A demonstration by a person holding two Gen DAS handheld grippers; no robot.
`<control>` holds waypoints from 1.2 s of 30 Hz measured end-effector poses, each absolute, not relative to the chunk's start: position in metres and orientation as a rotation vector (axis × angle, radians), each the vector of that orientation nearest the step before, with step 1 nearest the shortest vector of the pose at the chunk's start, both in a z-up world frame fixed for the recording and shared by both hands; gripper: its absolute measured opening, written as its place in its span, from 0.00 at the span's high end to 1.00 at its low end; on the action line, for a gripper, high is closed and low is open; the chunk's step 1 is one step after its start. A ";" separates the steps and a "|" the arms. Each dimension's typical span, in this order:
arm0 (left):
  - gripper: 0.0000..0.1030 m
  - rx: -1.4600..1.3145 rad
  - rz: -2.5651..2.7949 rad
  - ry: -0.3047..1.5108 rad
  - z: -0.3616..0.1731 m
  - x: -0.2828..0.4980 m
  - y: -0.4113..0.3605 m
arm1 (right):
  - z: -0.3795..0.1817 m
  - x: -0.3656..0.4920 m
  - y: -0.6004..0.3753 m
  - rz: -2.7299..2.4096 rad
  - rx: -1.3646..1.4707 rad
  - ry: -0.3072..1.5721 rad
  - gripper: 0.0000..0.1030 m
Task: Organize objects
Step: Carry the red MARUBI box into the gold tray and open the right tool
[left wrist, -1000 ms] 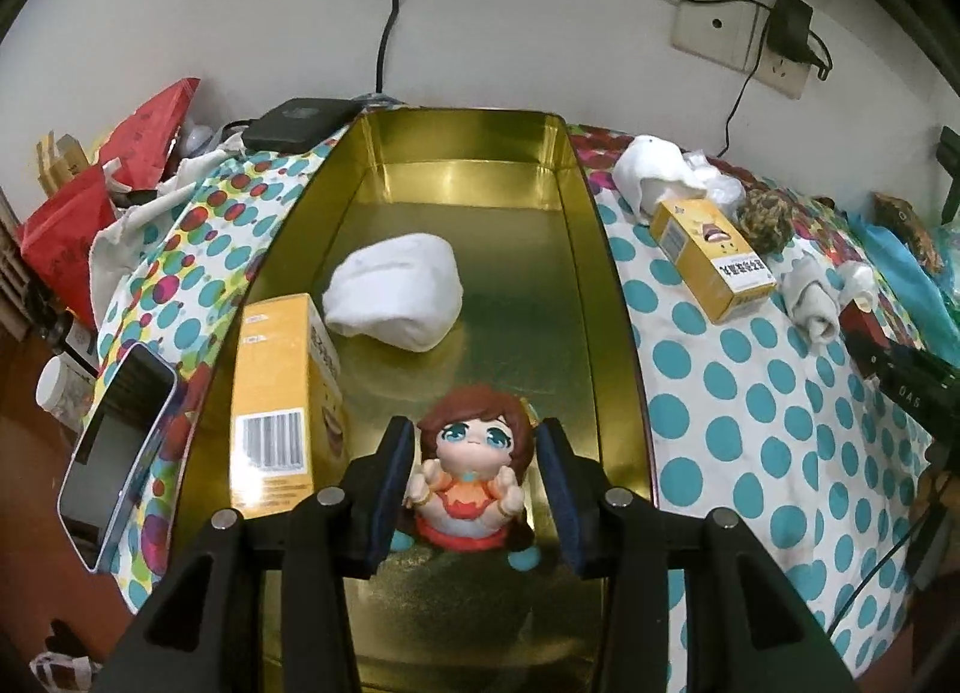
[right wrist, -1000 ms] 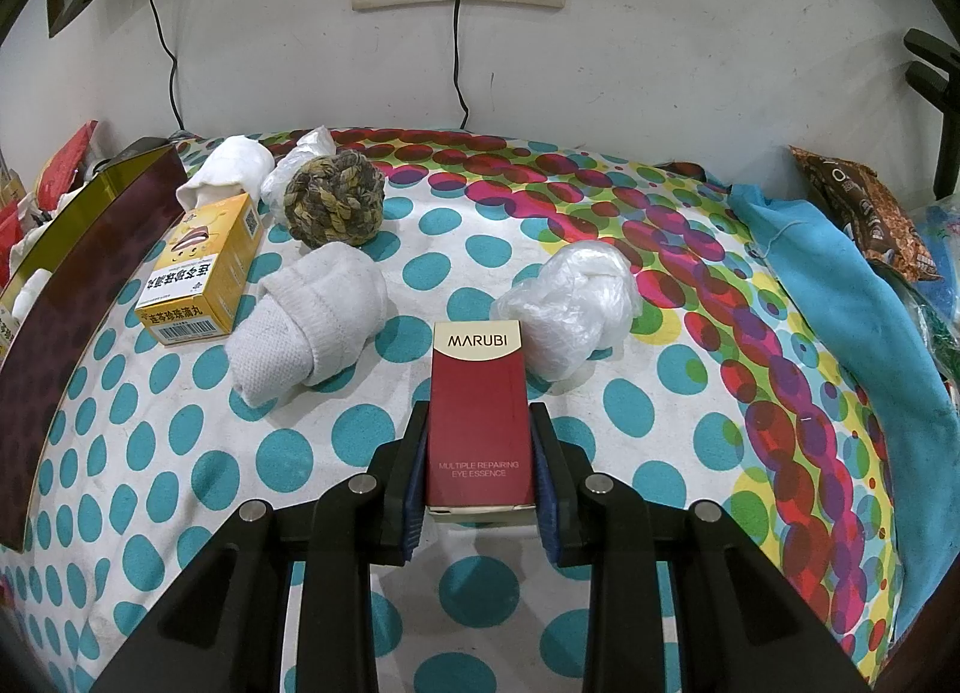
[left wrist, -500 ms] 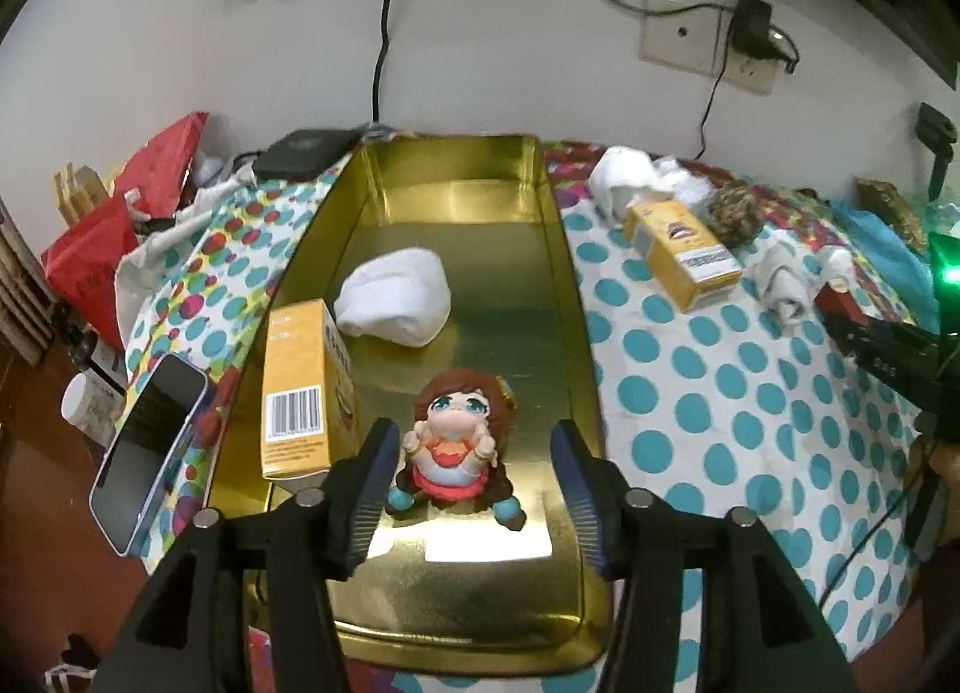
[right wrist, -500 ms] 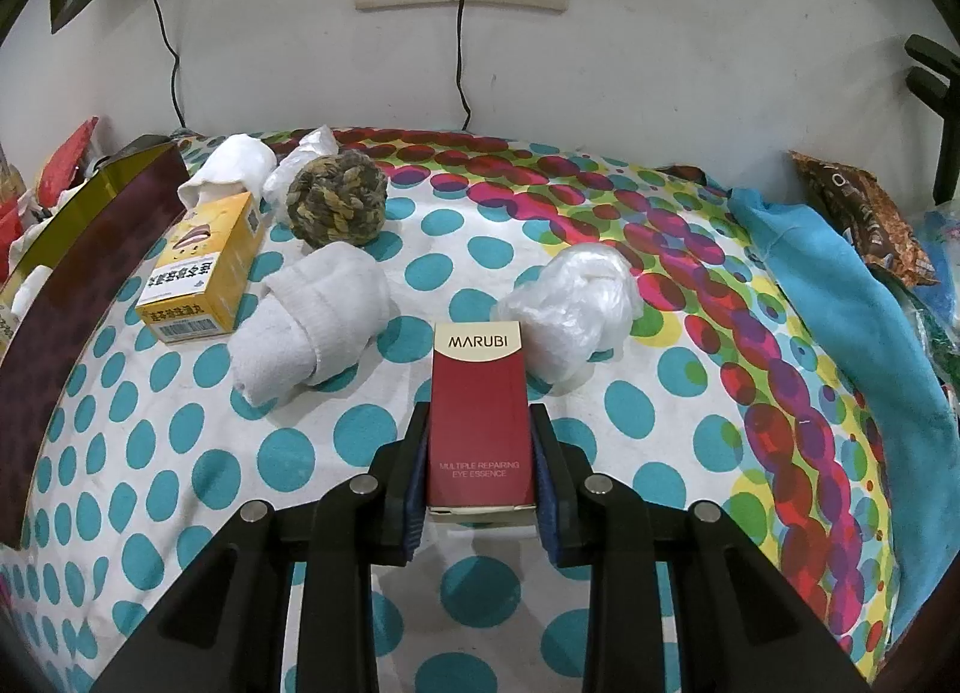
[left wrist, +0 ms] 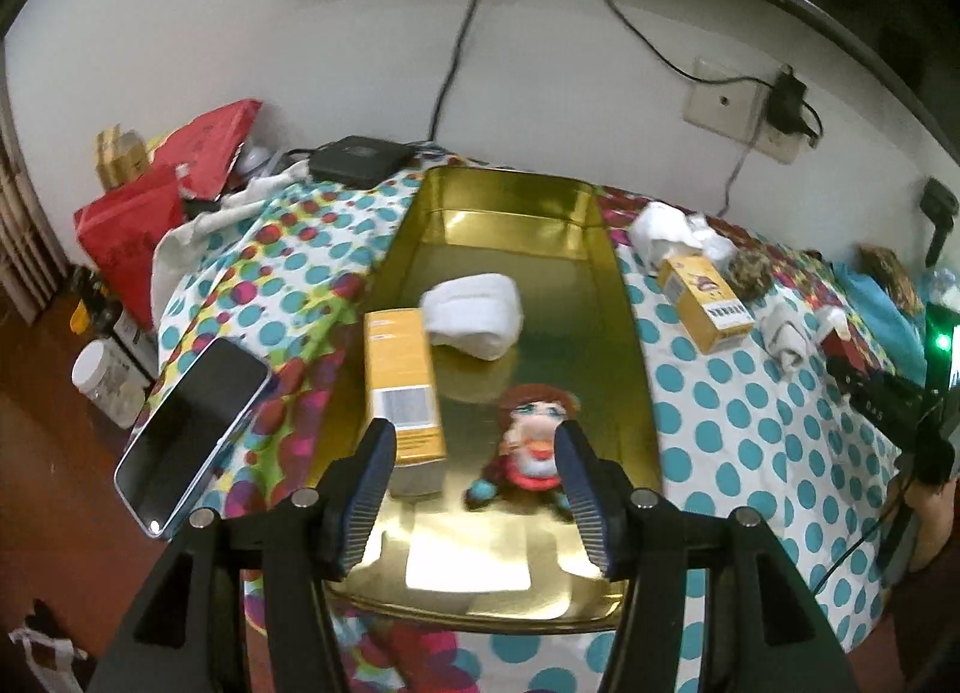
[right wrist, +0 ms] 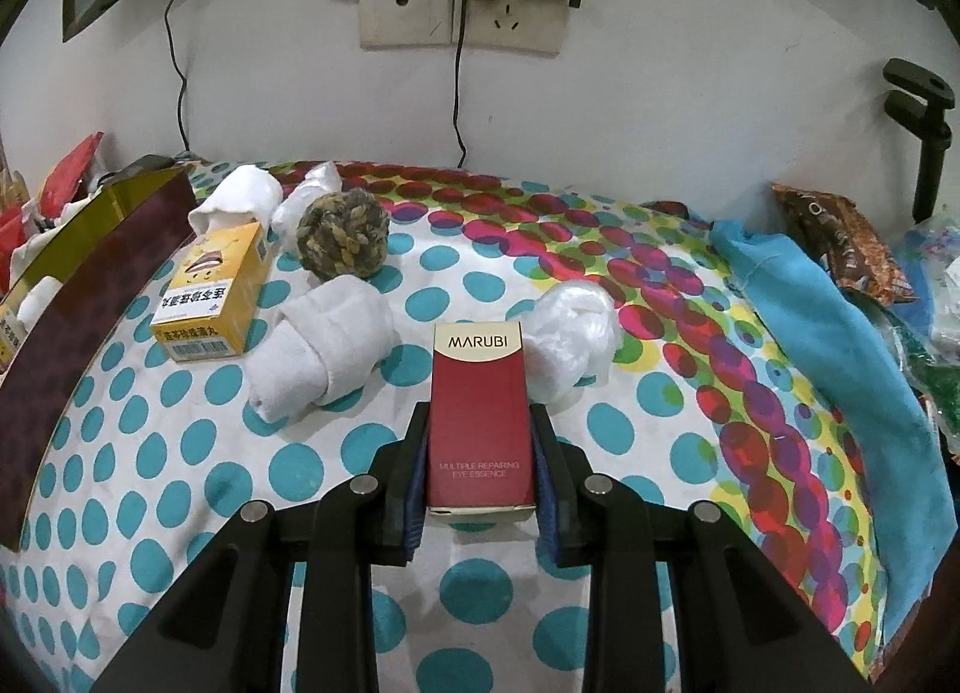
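Observation:
In the left wrist view, a gold tray [left wrist: 635, 357] holds a red-haired doll [left wrist: 531, 444], a yellow box [left wrist: 401, 378] and a white rolled cloth [left wrist: 474, 314]. My left gripper [left wrist: 474, 462] is open and hangs above the tray's near end, with the doll standing free below it. In the right wrist view, my right gripper [right wrist: 479, 453] is shut on a red MARUBI box [right wrist: 479, 417], just above the dotted tablecloth.
On the cloth lie a yellow box [right wrist: 210, 294], a white rolled cloth [right wrist: 327, 345], a rope ball [right wrist: 343, 234], a white plastic bag [right wrist: 573, 330] and another white cloth [right wrist: 237, 201]. A phone [left wrist: 192, 432] lies left of the tray. A blue cloth [right wrist: 828, 369] covers the right edge.
My left gripper has opened, let go of the doll in the tray, and pulled back and up. The right gripper still holds the red box in the same place.

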State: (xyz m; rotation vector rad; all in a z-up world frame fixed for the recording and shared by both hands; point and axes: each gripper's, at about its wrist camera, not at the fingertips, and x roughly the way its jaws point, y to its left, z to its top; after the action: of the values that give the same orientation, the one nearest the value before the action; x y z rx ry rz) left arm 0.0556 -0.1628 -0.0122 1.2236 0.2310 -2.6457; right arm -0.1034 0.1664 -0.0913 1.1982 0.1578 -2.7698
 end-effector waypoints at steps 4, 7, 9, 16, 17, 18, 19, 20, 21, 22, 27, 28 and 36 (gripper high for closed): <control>0.45 1.213 -2.629 0.298 -0.012 0.063 -0.182 | -0.085 -0.098 0.152 -2.754 1.195 0.073 0.73; 0.44 1.214 -2.626 0.333 -0.013 0.067 -0.189 | -0.069 -0.092 0.126 -2.719 1.126 0.065 0.73; 0.43 1.215 -2.631 0.344 -0.013 0.071 -0.192 | -0.057 -0.087 0.105 -2.685 1.073 0.079 0.73; 0.42 1.223 -2.634 0.381 -0.015 0.079 -0.203 | -0.027 -0.070 0.023 -2.526 0.958 0.134 0.73; 0.42 1.225 -2.634 0.384 -0.015 0.080 -0.204 | -0.025 -0.068 0.012 -2.502 0.950 0.148 0.73; 0.42 1.222 -2.633 0.386 -0.015 0.082 -0.206 | -0.024 -0.066 -0.001 -2.478 0.945 0.165 0.73; 0.42 1.222 -2.632 0.385 -0.016 0.083 -0.208 | -0.023 -0.063 -0.012 -2.456 0.945 0.182 0.73; 0.42 1.224 -2.630 0.379 -0.016 0.084 -0.209 | -0.022 -0.059 -0.024 -2.437 0.941 0.200 0.73; 0.42 1.221 -2.624 0.375 -0.017 0.086 -0.211 | -0.022 -0.055 -0.030 -2.428 0.937 0.215 0.73; 0.42 1.218 -2.623 0.378 -0.017 0.088 -0.212 | -0.022 -0.054 -0.042 -2.415 0.936 0.243 0.73; 0.42 1.193 -2.631 0.399 -0.017 0.094 -0.223 | -0.028 -0.048 -0.072 -2.361 0.967 0.309 0.73; 0.42 1.191 -2.630 0.402 -0.017 0.095 -0.225 | -0.030 -0.047 -0.076 -2.347 0.977 0.314 0.73; 0.42 1.188 -2.630 0.446 -0.022 0.096 -0.236 | -0.048 -0.053 -0.097 -2.216 1.083 0.305 0.73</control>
State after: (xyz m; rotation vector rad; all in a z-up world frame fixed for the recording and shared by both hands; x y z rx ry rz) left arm 0.0965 -0.2358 -0.0221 1.1881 0.4460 -2.6296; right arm -0.0531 -0.0973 -0.0476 1.0831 0.3054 -2.2162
